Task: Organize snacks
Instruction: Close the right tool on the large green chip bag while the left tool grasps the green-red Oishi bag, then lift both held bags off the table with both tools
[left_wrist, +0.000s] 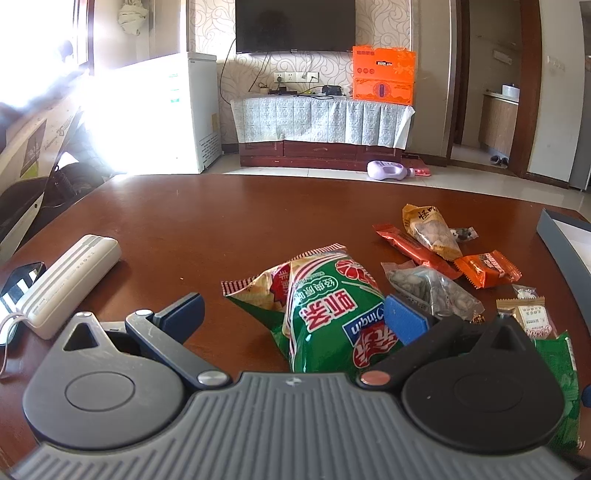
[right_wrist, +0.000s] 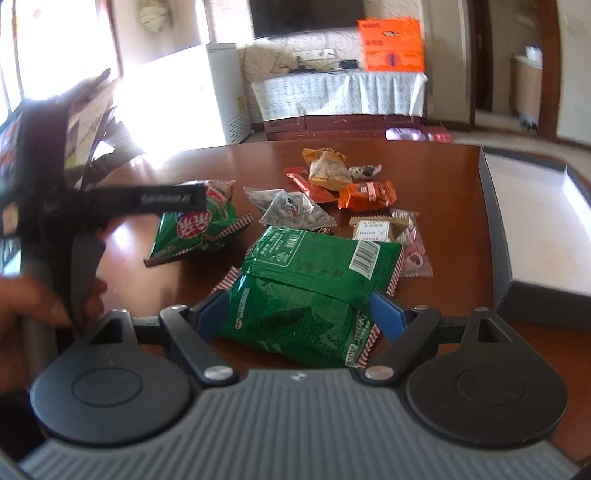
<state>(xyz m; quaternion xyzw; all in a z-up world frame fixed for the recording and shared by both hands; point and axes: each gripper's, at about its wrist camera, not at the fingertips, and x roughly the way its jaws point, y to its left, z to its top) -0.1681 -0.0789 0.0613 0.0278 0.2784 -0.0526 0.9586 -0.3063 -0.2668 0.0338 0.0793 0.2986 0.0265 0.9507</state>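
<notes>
Green chip bags are what both tools are after. The right gripper (right_wrist: 297, 314) has its blue pads pressed against a barcode-side-up chip bag (right_wrist: 314, 284), apparently clamped on it, probably to carry it to the open box (right_wrist: 496, 236) on its right. The left gripper (left_wrist: 295, 314) sits spread wide around the other chip bag (left_wrist: 325, 306), not squeezing yet. Smaller snacks crowd close: a seed packet (left_wrist: 436, 290) is just beside its right finger, and orange wrappers (left_wrist: 487, 267) lie beyond. A white case (left_wrist: 70, 284) is well clear.
</notes>
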